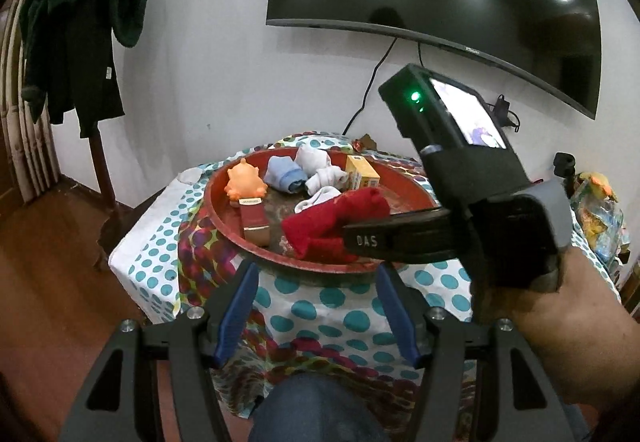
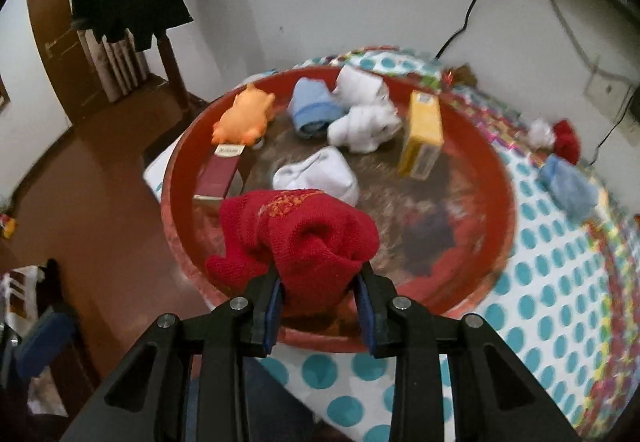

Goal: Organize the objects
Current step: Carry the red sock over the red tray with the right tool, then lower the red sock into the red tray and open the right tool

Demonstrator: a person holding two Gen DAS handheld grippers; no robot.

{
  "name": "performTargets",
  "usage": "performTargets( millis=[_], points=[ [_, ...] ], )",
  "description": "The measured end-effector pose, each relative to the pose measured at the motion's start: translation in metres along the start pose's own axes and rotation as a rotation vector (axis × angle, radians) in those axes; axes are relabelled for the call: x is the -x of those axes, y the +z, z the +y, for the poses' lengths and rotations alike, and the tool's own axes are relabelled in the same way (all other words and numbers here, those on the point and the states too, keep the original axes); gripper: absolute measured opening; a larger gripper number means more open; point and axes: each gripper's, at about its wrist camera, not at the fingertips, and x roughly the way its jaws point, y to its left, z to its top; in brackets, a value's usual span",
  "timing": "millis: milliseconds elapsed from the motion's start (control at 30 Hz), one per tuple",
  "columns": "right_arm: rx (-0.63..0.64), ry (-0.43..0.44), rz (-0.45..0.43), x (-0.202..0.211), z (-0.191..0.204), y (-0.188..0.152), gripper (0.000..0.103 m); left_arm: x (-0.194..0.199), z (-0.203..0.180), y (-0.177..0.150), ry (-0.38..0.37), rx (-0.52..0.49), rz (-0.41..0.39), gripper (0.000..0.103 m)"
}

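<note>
Right fingers (image 2: 320,292) clamp red sock (image 2: 296,238) (lengthwise leftward); left fingers (image 1: 316,306) apart.

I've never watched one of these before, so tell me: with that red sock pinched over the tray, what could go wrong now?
1. The right gripper pinches only one end of the red sock; the loose end hangs near the tray's front rim, so it might drape over the edge when dropped.
2. The tray is crowded: the white sock and the dark red box lie close, and might get nudged.
3. The left gripper waits open just below, so the two might collide.
</note>
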Motion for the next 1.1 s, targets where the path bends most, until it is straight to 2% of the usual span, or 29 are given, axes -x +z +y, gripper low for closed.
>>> performTargets(
  millis=[233, 533, 600, 700, 733, 767, 833, 1000, 1100],
  points=[
    [-0.013, 0.025, 0.040, -0.023, 0.000, 0.005, 0.030, -0.005, 0.005, 0.000, 0.030, 0.004, 0.014, 0.063],
    [0.013, 0.034, 0.072, -0.041, 0.010, 0.007, 0.030, -0.016, 0.010, -0.002, 0.026, 0.025, 0.058, 0.063],
    [0.007, 0.036, 0.075, -0.042, 0.009, 0.006, 0.033, -0.017, 0.009, -0.002, 0.024, 0.026, 0.065, 0.063],
    [-0.014, 0.059, 0.055, -0.035, 0.003, 0.005, 0.038, -0.016, 0.008, -0.002, 0.027, 0.024, 0.062, 0.063],
    [-0.014, 0.060, 0.038, -0.030, 0.001, 0.004, 0.045, -0.016, 0.008, -0.003, 0.028, 0.021, 0.062, 0.063],
    [-0.014, 0.056, 0.016, -0.024, 0.000, 0.005, 0.060, -0.016, 0.007, -0.003, 0.027, 0.019, 0.062, 0.063],
    [-0.009, 0.059, -0.022, -0.013, -0.003, 0.006, 0.071, -0.016, 0.005, -0.003, 0.025, 0.013, 0.063, 0.063],
    [-0.040, 0.047, -0.098, 0.014, -0.020, 0.009, 0.071, -0.015, 0.000, -0.004, 0.017, -0.001, 0.059, 0.063],
    [-0.082, -0.022, -0.153, 0.031, -0.042, 0.007, 0.078, -0.014, -0.004, -0.004, -0.007, -0.010, 0.053, 0.063]
  ],
)
